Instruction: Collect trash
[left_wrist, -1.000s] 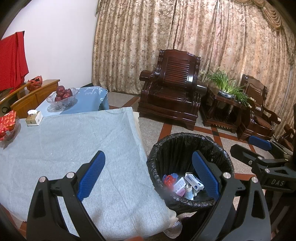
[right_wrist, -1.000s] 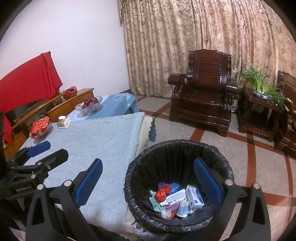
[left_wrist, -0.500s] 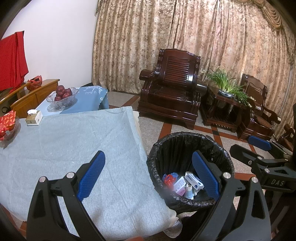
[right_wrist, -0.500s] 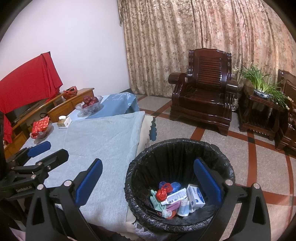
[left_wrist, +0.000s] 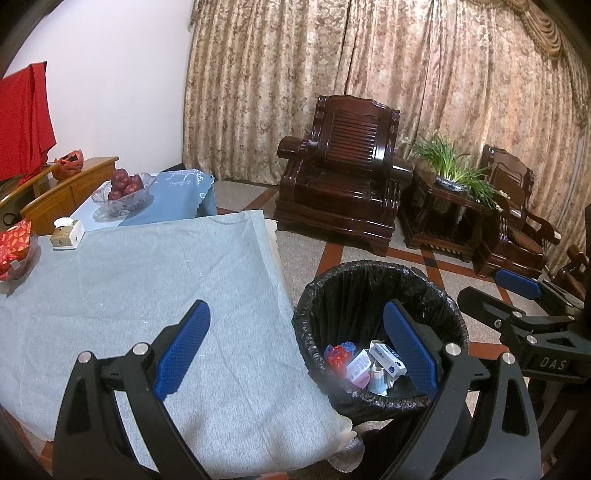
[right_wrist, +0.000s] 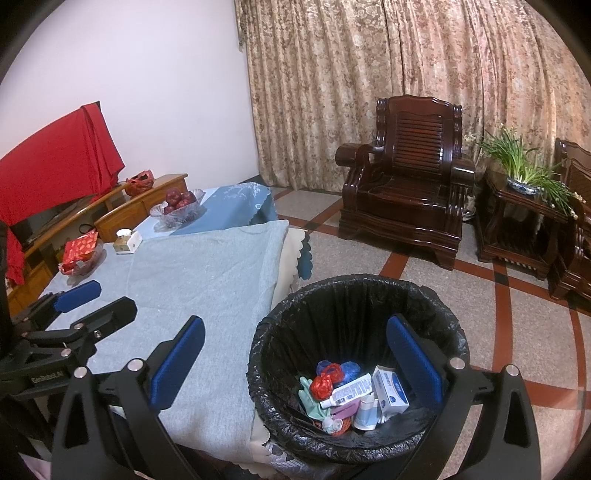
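Observation:
A bin lined with a black bag stands on the floor beside the table's right edge. Inside lie pieces of trash: small white boxes, a tube, a red crumpled bit, a blue wad and a green glove. My left gripper hangs open over the table edge and the bin, holding nothing. Its blue pads stand wide apart. My right gripper is open too, above the bin's near rim, with nothing in it. Each gripper shows in the other's view: the right gripper, the left gripper.
The table wears a grey-blue cloth. At its far end sit a tissue box, a red packet in a dish and a glass bowl of red fruit. Dark wooden armchairs and a potted plant stand beyond on the tiled floor.
Both views have drifted very slightly; the grippers stay open and nothing was picked up or dropped.

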